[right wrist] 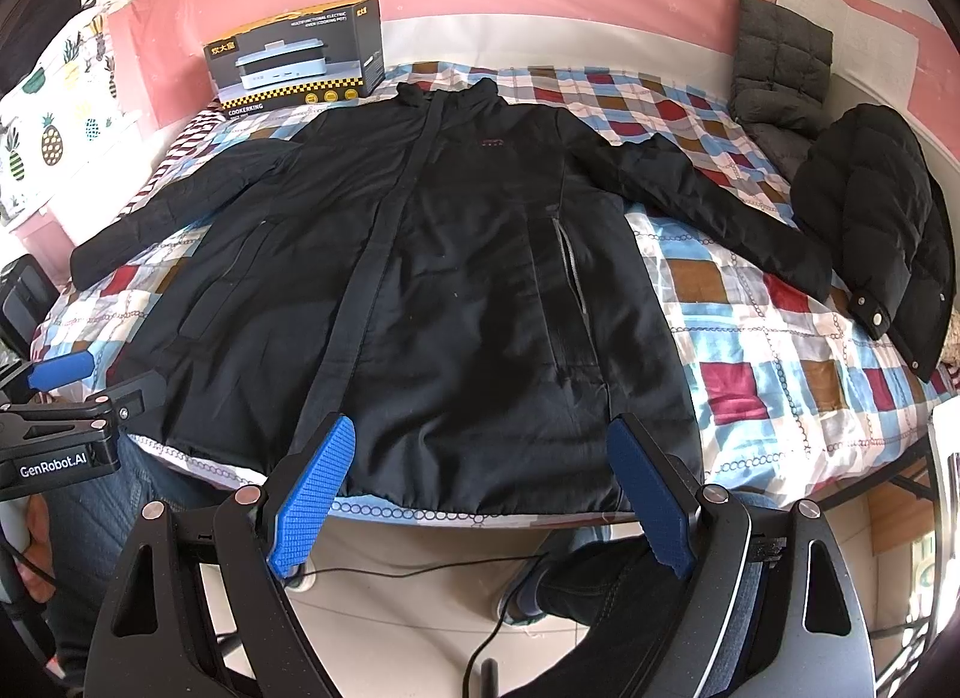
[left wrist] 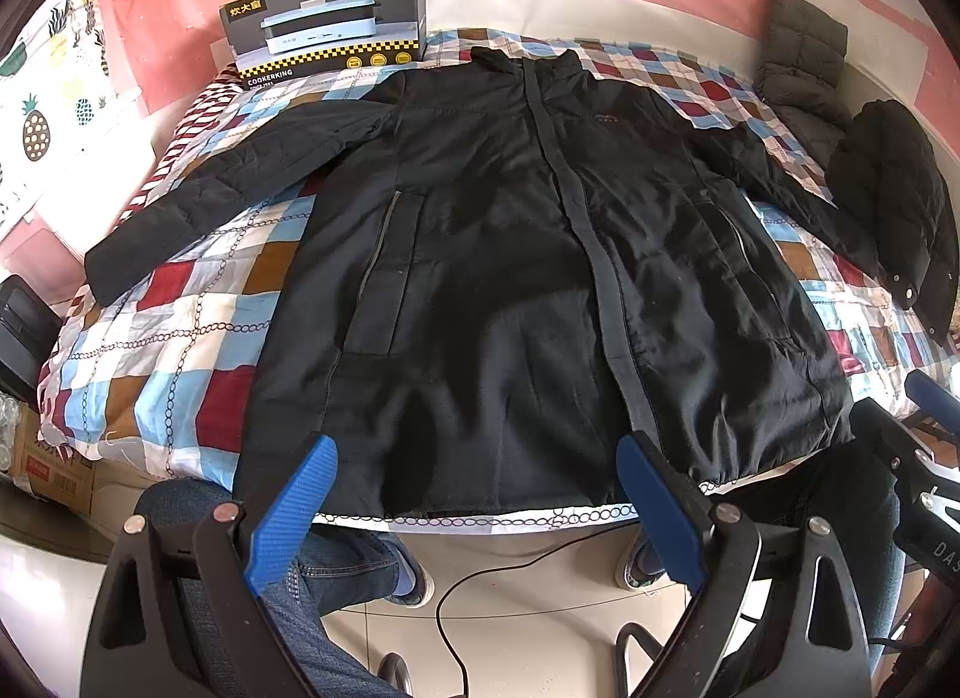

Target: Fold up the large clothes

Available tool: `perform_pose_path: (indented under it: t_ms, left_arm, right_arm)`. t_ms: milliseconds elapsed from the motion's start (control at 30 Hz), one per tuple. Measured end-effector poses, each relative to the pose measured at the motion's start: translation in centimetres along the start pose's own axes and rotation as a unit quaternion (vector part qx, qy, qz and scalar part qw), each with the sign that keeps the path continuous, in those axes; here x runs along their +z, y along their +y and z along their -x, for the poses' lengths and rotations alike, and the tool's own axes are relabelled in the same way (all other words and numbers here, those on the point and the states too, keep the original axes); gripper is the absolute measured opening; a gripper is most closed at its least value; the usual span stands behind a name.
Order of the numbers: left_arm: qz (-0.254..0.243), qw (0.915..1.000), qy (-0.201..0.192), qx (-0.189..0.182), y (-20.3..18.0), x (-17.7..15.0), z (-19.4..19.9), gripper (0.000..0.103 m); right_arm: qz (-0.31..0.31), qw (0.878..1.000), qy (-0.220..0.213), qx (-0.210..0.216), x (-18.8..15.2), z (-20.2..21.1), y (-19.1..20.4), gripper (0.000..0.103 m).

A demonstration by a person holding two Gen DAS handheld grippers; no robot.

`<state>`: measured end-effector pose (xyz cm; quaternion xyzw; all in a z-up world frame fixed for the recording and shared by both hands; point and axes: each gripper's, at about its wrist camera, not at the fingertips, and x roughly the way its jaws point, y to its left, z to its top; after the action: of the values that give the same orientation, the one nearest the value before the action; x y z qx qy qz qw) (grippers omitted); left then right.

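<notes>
A long black jacket lies flat and face up on the checked bedspread, collar at the far side, both sleeves spread out, hem at the near bed edge. It also shows in the right wrist view. My left gripper is open and empty, hovering over the hem's middle. My right gripper is open and empty, over the hem's right half. The left gripper also shows at the left edge of the right wrist view.
A cooker box stands at the bed's far left. A second black puffer coat and a grey quilted cushion lie at the right. A black cable runs over the tiled floor by the person's feet.
</notes>
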<state>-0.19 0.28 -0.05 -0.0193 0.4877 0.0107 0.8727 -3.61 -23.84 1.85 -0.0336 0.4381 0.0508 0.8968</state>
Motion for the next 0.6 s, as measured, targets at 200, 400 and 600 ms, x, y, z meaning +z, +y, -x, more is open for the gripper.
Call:
perform_pose_path:
  t_ms: [200, 400, 600]
  left_arm:
    - [0.0, 1.0, 0.0, 0.0, -0.02, -0.02, 0.0, 0.096]
    - [0.0, 1.0, 0.0, 0.0, -0.01, -0.03, 0.0, 0.096]
    - [0.0, 1.0, 0.0, -0.001, -0.03, -0.05, 0.01, 0.096]
  right_arm:
    - [0.0, 1.0, 0.0, 0.0, 0.02, -0.01, 0.02, 0.086]
    - [0.0, 1.0, 0.0, 0.0, 0.01, -0.01, 0.04, 0.086]
    - [0.0, 1.0, 0.0, 0.0, 0.09, 0.01, 0.09, 0.086]
